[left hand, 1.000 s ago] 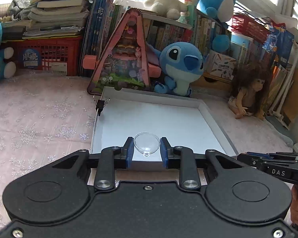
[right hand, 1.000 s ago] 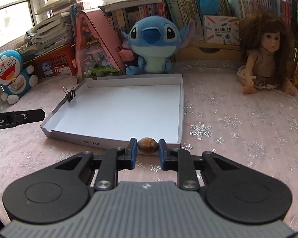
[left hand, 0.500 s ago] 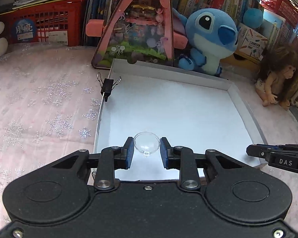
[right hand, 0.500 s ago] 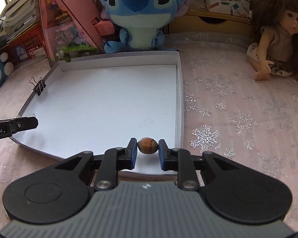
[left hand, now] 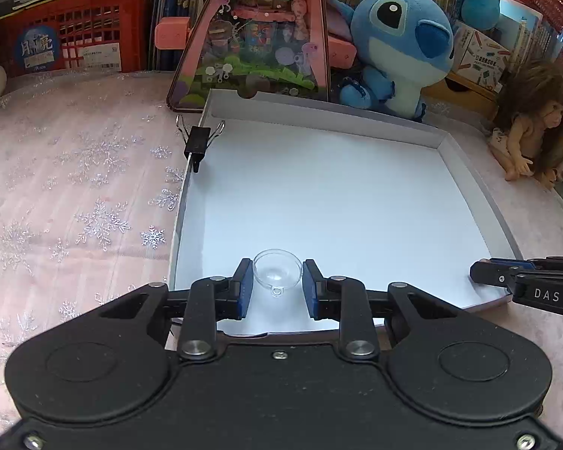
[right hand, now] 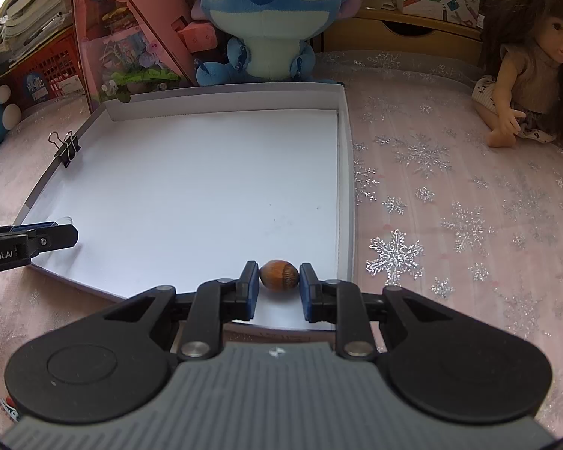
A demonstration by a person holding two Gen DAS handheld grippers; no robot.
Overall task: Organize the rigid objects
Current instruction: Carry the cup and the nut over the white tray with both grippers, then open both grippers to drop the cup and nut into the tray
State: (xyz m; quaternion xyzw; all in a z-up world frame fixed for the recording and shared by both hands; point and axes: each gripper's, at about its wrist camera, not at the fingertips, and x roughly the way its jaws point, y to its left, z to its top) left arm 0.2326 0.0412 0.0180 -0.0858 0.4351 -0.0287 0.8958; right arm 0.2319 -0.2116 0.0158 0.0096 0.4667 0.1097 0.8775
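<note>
My left gripper [left hand: 277, 275] is shut on a small clear plastic dome with a loop [left hand: 277, 272], held over the near left corner of the shallow white box lid [left hand: 319, 195]. My right gripper [right hand: 279, 275] is shut on a brown acorn-like nut [right hand: 279, 275], held over the lid's [right hand: 191, 187] near right corner. Each gripper shows at the edge of the other's view: the right gripper's tip [left hand: 484, 273] at the lid's right side, the left gripper's tip [right hand: 62, 235] at its left side.
A black binder clip [left hand: 198, 140] grips the lid's left wall. Behind the lid stand a pink triangular toy house [left hand: 259, 33] and a blue plush [left hand: 398, 48]. A doll [right hand: 525, 71] sits at the right, a red crate [left hand: 75, 37] at the back left. The cloth bears snowflakes.
Both grippers moved forward and tilted down, from just short of the lid's near edge to over its near corners. Both still hold their objects.
</note>
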